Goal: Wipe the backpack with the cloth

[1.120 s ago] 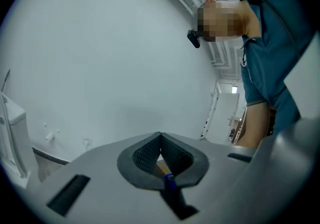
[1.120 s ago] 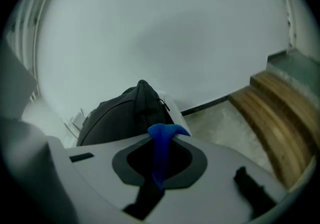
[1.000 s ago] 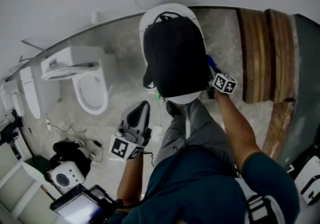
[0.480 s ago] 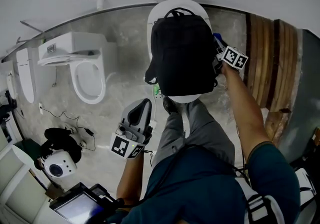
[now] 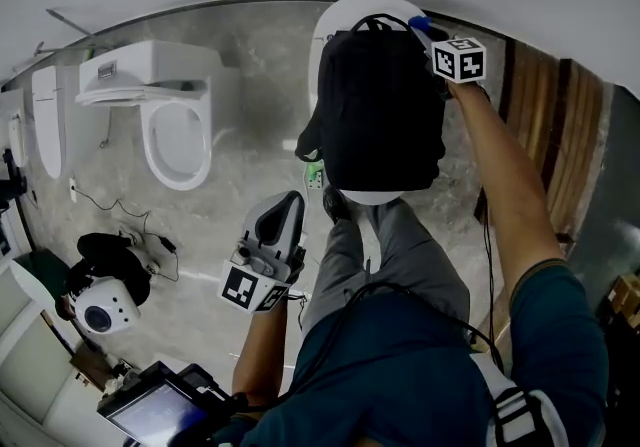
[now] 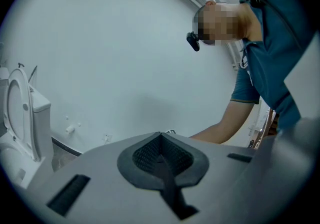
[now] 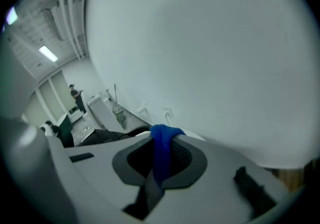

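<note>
R claw [image 5: 428,35], pinching the blue cloth [image 7: 161,150], is sliding up the backpack [image 5: 380,105] from 4 to 1 o'clock, wiping; L claw [image 5: 283,210] is hanging shut, empty.

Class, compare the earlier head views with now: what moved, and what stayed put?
The right tongs, shut on the blue cloth, slid up the backpack along its right side, from near the bottom to the top corner. The left tongs stayed shut, empty and low; the backpack stayed put.
</note>
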Demonstrator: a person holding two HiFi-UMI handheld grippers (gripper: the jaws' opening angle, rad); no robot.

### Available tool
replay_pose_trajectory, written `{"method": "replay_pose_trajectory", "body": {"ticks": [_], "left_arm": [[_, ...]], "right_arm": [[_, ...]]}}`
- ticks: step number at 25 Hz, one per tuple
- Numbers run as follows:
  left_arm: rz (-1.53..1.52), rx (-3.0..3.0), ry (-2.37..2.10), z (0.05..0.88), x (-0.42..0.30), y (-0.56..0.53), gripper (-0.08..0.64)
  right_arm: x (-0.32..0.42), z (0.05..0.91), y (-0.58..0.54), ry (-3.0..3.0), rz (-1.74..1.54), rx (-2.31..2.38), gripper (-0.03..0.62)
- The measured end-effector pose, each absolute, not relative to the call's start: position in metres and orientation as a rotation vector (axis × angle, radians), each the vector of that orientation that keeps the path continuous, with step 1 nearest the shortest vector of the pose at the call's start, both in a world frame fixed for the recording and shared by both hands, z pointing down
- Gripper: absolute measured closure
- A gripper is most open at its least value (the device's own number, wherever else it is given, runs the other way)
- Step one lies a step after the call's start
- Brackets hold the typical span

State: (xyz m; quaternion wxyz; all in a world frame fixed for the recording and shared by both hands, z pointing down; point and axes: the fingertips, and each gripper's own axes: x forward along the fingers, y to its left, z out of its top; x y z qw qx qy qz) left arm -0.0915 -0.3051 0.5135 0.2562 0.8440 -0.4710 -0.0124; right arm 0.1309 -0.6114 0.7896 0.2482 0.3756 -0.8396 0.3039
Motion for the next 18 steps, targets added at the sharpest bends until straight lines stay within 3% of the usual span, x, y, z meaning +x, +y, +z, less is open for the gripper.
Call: {"method": "replay_pose_trajectory", "body": {"ticks": [6, 11, 18], "left_arm": [[-0.057, 2.263, -1.299, 0.517, -0.094, -0.298, 0.557], [-0.056, 2.252, -1.323, 0.523, -0.102, -0.293, 0.557], [-0.075, 2.241, -1.341, 0.518, -0.115, -0.283, 0.557]], "right_arm": [[0.015, 0.768, -0.598, -2.417, 0.642, 0.636, 0.569], [-0.11, 0.77, -0.504, -2.353, 0.252, 0.14, 0.569], [-0.138, 0.796, -0.408, -1.96, -0.068, -0.242, 0.569]]}}
